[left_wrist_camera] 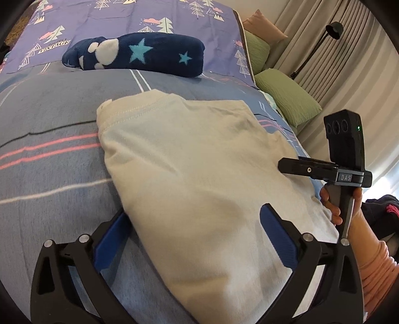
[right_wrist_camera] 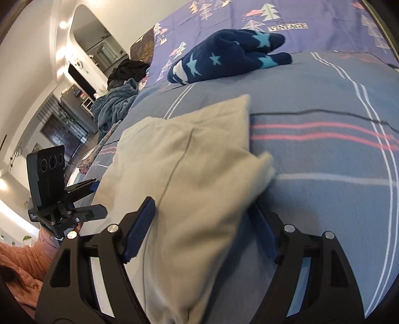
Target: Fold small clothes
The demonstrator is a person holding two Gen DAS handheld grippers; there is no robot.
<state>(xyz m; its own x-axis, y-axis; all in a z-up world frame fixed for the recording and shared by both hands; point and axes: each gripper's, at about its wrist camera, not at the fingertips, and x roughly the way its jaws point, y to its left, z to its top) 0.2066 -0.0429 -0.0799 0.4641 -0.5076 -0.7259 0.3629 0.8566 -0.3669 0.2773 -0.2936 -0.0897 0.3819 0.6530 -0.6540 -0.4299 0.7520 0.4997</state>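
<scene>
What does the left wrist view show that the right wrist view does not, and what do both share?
Left wrist only: green pillows, a pink pillow, curtains, a black lamp.
Right wrist only: a teal blanket heap, an arched mirror, lit ceiling lights.
Both: the cream garment between open tool fingers, the navy starred item, the striped bedcover.

The cream garment (left_wrist_camera: 199, 187) runs out of the left wrist view's bottom edge and hides part of the left claw's (left_wrist_camera: 197, 239) left finger. In the right wrist view its corner is motion-blurred and covers the right claw's (right_wrist_camera: 204, 224) right finger (right_wrist_camera: 264, 236).
</scene>
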